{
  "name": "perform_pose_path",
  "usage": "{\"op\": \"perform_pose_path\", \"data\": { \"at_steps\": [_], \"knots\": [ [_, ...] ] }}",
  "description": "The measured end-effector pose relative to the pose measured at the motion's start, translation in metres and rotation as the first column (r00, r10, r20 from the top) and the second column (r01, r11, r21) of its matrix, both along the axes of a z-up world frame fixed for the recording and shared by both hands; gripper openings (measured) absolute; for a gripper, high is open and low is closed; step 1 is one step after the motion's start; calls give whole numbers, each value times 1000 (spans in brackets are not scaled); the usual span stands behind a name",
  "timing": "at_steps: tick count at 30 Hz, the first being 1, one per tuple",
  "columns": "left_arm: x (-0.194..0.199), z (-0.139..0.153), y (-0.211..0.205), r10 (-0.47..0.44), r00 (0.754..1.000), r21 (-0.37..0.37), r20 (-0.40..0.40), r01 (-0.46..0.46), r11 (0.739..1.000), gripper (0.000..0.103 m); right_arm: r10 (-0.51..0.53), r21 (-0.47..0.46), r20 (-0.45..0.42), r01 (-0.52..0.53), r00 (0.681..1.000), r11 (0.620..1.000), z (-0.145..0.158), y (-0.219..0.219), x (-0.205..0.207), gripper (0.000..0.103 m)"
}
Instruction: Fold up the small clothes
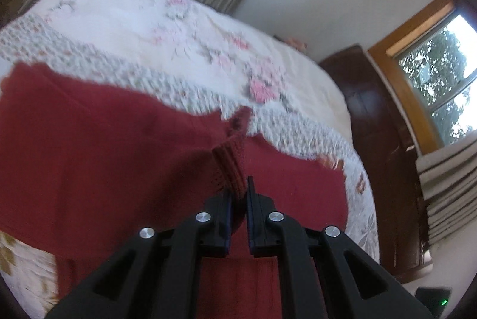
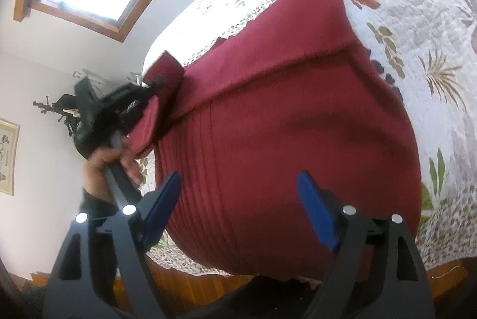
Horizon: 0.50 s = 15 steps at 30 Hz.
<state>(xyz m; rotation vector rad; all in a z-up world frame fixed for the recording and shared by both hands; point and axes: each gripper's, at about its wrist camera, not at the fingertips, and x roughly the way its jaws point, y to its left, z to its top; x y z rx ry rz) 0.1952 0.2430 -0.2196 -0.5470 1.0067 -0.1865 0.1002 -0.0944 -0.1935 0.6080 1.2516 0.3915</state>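
The left gripper (image 1: 240, 194) pinches the red sweater's (image 2: 283, 116) cuff (image 1: 231, 170) to fold it. The right gripper (image 2: 238, 208) hangs open above the bed (image 2: 417, 21).

No text, label or number can be read. The framed picture (image 2: 6, 155) on the wall is too blurred to make out.

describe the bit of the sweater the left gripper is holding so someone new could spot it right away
Start at the bed with the floral quilt, where a dark red sweater lies spread. At its edge toward the left gripper, a narrow ribbed cuff is pinched between the fingers. Its knitted ribs set it apart from the smoother body cloth around it.
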Motion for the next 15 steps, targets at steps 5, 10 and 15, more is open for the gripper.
{"op": "perform_pose_path", "data": {
  "at_steps": [5, 10, 15],
  "knots": [
    [-7, -10, -20, -35, 999, 44, -10, 36, 998, 16, 16, 41, -27, -15, 1000, 999, 1, 3, 43, 81],
    [-35, 13, -23, -71, 995, -3, 71, 72, 997, 52, 30, 139, -79, -19, 996, 990, -6, 16, 95, 81],
    [-79, 18, 1, -11, 999, -34, 44, 12, 999, 57, 75, 272, -157, -30, 985, 962, -36, 46, 152, 73]
  ]
}}
